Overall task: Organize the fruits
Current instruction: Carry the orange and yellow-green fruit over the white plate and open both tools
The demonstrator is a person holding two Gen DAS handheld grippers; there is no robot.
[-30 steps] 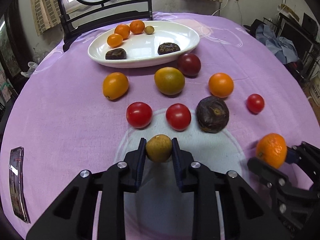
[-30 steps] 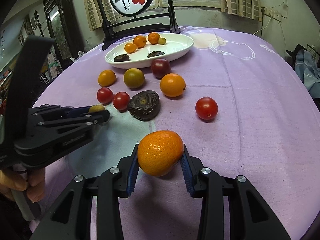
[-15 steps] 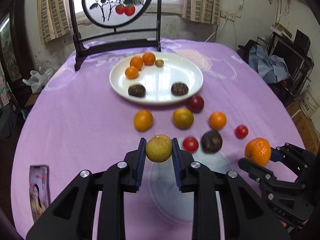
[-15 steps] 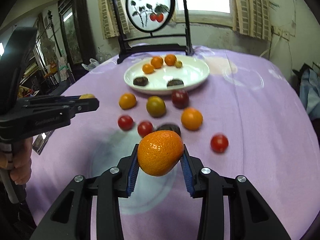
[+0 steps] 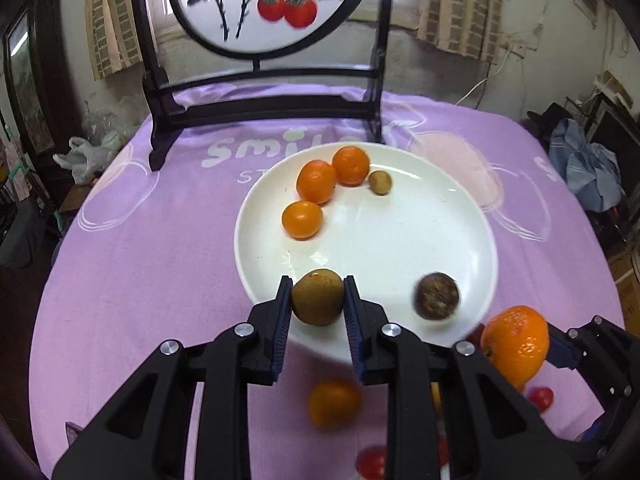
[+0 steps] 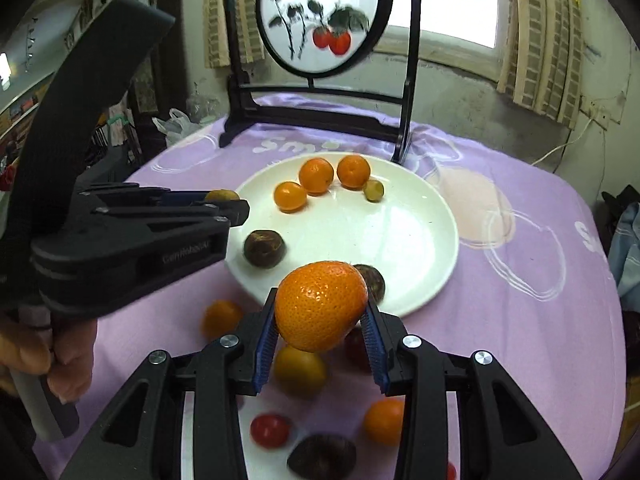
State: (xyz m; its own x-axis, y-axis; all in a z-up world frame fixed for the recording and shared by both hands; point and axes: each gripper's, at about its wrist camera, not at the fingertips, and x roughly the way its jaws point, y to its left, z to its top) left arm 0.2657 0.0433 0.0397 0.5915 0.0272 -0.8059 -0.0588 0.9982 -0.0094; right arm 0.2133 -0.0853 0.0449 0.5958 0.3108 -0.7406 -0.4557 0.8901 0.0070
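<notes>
My left gripper (image 5: 316,300) is shut on a small tan-brown round fruit (image 5: 317,297), held above the near rim of the white plate (image 5: 400,240). My right gripper (image 6: 320,320) is shut on an orange mandarin (image 6: 320,306), hovering over the plate's (image 6: 420,248) near edge. On the plate lie three small oranges (image 5: 316,182), a small greenish fruit (image 5: 380,182) and two dark brown fruits (image 6: 264,249). In the left wrist view the mandarin (image 5: 515,344) shows at the lower right. Loose oranges (image 6: 222,318), red tomatoes (image 6: 270,430) and a dark fruit (image 6: 322,458) lie on the purple cloth (image 5: 140,260) under the grippers.
A black wooden stand with a round painted screen (image 5: 264,4) rises just behind the plate. A person's hand (image 6: 48,360) grips the left tool's handle. A phone-like card (image 5: 72,432) lies at the cloth's left edge. Clothes (image 5: 588,172) and clutter sit off the table's right.
Both grippers have risen and travelled toward the plate, each keeping its fruit. The loose fruit that lay ahead now lies beneath them.
</notes>
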